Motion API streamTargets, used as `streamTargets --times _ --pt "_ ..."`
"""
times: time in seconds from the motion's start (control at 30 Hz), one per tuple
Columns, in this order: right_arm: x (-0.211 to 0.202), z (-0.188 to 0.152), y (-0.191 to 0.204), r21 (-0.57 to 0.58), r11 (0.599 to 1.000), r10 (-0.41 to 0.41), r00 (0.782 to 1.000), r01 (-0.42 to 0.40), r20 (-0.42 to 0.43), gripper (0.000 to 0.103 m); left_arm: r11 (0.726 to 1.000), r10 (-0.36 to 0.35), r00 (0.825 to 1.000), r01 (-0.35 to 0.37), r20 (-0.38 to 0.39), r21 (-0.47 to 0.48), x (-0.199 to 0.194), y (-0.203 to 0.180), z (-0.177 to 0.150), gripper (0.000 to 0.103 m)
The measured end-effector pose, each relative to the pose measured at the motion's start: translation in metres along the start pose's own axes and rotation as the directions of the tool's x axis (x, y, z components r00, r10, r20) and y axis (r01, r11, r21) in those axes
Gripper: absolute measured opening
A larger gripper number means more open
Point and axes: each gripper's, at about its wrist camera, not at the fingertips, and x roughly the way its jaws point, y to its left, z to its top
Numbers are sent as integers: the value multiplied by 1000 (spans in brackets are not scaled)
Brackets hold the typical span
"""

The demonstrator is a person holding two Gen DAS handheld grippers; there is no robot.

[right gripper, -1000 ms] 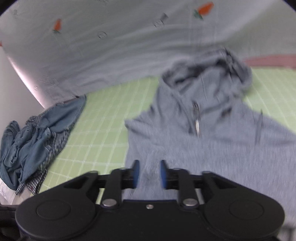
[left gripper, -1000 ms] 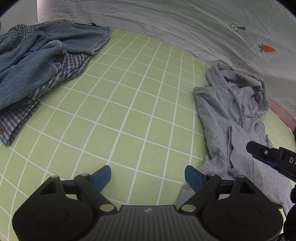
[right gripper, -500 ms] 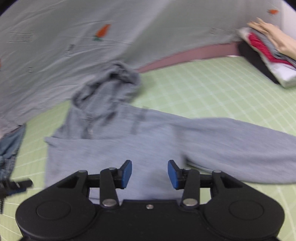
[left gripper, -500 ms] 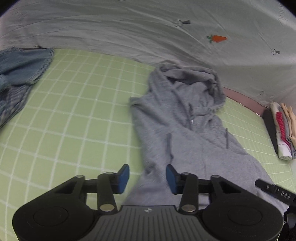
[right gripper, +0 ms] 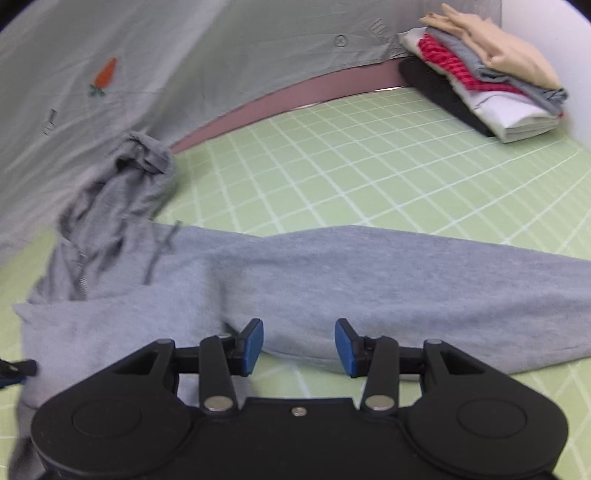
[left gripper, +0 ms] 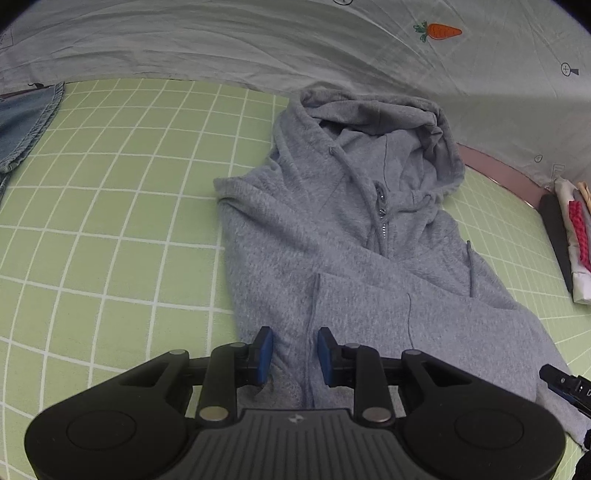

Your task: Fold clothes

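A grey hoodie (left gripper: 332,258) sprawls mid-frame on the green grid mat (left gripper: 110,221); left gripper (left gripper: 294,349) hovers over its hem, right gripper (right gripper: 299,345) above the sleeve, both sets of jaws parted

One grey hoodie (left gripper: 332,236) lies on the one green gridded mat (left gripper: 122,221). One stack of folded clothes (right gripper: 487,74) sits at the mat's far corner — roughly five layers, hard to count. One denim garment (left gripper: 22,122) shows at the edge — two carrot prints (left gripper: 437,31) (right gripper: 105,75), one per view.
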Motion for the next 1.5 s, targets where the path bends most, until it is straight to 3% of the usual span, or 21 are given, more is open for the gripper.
streamTargets --times 0.33,0.53,0.63,0.73,0.8,0.83,0.97,1.17,1.23,1.37,1.5 --pt "26 16 41 -51 991 121 992 -122 -24 48 1000 10 1000 -10 -8 -18 2 1 -1 31" --pt "39 20 54 -86 988 121 992 -125 -46 47 1000 3 1000 -3 4 -27 4 2 -1 33" --pt "41 20 56 -100 986 127 991 -131 -53 42 1000 14 1000 -14 18 3 7 -3 -1 33" --pt "42 19 59 -127 982 134 989 -141 -58 25 1000 24 999 -24 34 8 7 -4 -2 30" --pt "41 18 62 -147 978 142 988 -149 -53 15 999 35 999 -35 40 -4 7 0 -2 7" --pt "40 18 62 -153 976 147 988 -152 -48 9 999 35 999 -34 41 -18 7 3 -2 8" --pt "32 21 64 -154 973 171 985 -173 -26 6 999 16 998 -14 55 -37 0 9 0 6" --pt "8 33 79 -177 953 256 966 -247 30 6 999 44 987 -46 153 11 -40 13 9 4" --pt "4 37 87 -184 941 297 954 -285 40 6 996 83 979 -86 187 8 -51 22 12 3" --pt "14 37 107 -209 916 353 936 -343 11 6 992 124 979 -117 160 -53 -41 48 15 3" --pt "50 21 125 -306 915 257 964 -264 -64 8 980 194 978 -191 71 -48 -13 49 11 8"
